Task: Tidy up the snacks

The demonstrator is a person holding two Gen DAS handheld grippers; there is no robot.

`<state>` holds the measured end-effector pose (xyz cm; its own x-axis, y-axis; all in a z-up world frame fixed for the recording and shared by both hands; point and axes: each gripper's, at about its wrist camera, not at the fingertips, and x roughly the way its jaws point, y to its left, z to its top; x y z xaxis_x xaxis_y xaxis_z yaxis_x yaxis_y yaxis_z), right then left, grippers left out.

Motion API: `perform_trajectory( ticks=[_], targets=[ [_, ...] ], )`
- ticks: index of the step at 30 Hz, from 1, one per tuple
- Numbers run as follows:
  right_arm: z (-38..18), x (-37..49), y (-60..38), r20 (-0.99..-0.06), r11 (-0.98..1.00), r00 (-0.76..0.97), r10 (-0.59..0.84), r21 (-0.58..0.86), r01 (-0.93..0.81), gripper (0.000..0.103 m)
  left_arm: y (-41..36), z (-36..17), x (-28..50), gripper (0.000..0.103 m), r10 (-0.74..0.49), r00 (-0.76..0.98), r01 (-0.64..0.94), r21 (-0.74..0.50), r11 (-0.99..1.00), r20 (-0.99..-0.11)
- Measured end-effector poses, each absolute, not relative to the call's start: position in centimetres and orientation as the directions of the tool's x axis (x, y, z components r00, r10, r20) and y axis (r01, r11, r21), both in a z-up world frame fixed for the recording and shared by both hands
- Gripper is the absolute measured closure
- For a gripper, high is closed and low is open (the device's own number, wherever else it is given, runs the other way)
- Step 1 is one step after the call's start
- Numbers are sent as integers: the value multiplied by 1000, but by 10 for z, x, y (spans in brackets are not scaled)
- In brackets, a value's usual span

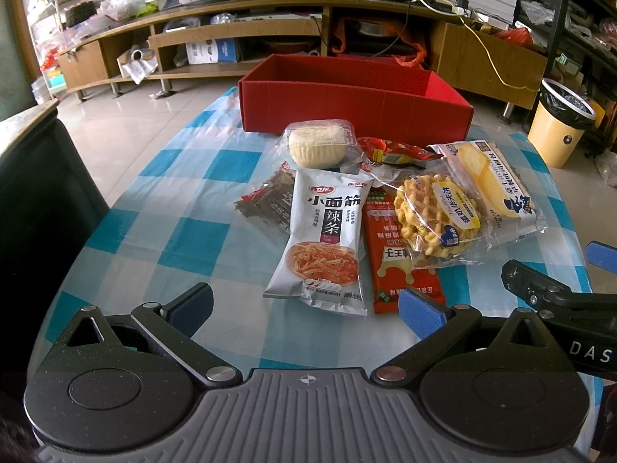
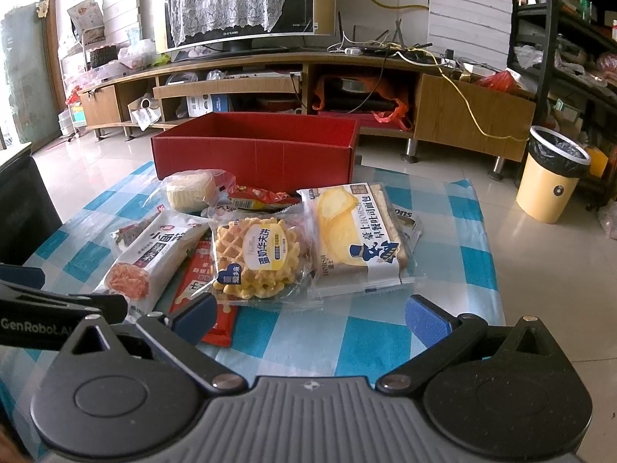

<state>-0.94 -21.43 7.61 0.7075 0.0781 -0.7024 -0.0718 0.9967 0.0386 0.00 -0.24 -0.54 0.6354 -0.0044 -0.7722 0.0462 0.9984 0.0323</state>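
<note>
Checked tablecloth point(image 1: 154, 231): left gripper point(image 1: 304, 310), right gripper point(image 2: 310, 318) level before snacks point(image 1: 320, 231), fingers wide (both empty).

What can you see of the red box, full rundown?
The red box is an open-topped, shallow rectangular carton, apparently cardboard, with creased walls and no lid in view. It sits upright at the far end of the checked tablecloth, behind the snack pile. What shows of its inside looks empty. A wrapped pale cake lies just before its front wall; contact unclear.
</note>
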Motion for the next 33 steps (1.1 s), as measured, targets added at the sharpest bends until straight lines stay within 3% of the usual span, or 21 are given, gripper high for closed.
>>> perform_trajectory(
  ticks=[33],
  targets=[
    [74,-8,-215,-722,996,686,86,53,-69,0,-2,-7,0,0,-3,633,47,34,998,-774]
  ],
)
